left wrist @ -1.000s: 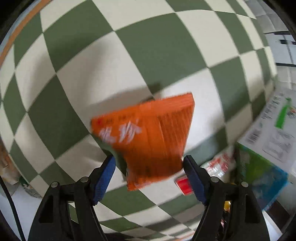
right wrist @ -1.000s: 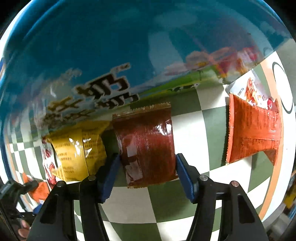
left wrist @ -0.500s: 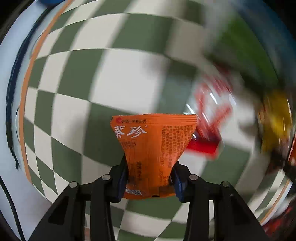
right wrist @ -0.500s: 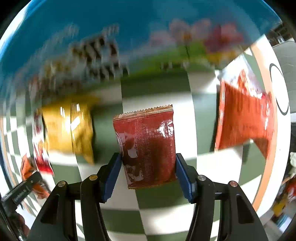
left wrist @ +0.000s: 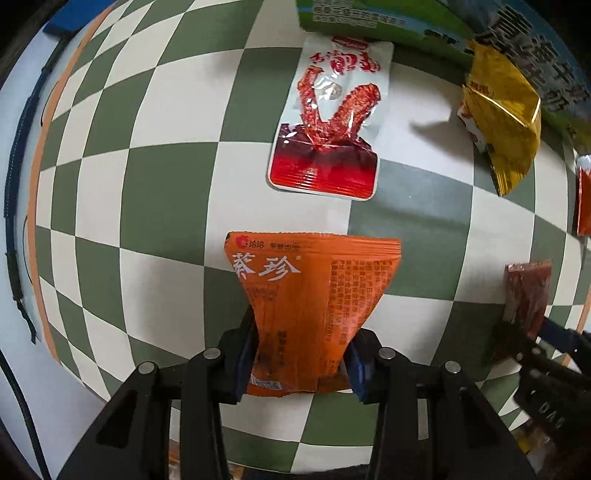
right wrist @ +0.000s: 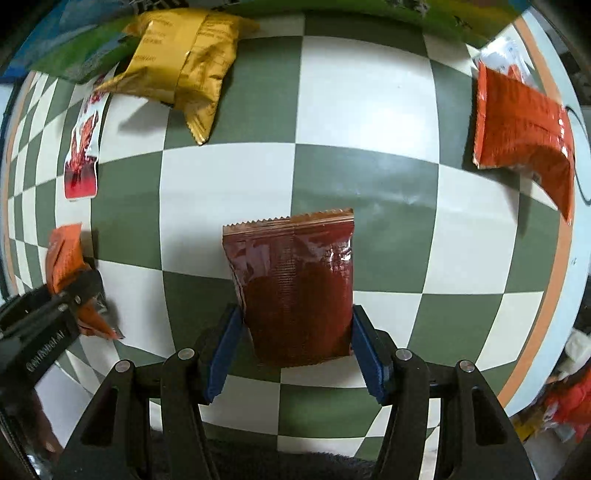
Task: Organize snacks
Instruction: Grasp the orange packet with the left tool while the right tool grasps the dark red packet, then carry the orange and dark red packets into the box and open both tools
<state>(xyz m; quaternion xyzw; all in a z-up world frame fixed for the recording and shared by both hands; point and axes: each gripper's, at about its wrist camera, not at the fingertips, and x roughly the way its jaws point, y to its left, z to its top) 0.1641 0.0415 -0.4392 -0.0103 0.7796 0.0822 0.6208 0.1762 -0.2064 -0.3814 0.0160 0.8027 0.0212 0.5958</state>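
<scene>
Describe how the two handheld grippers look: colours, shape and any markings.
Both are black plastic. The left gripper and right gripper each have two angular fingers with blue pads and silver pivot pins. White lettering, too blurred to read, marks the left gripper's body in the right wrist view.

A green and cream checkered tablecloth (left wrist: pixel 155 192) with an orange border stripe (left wrist: pixel 35 177) is covering the table. A black zippered cord (left wrist: pixel 13 206) is running along its left edge, and a blue object (left wrist: pixel 68 22) is lying at the far corner.
</scene>
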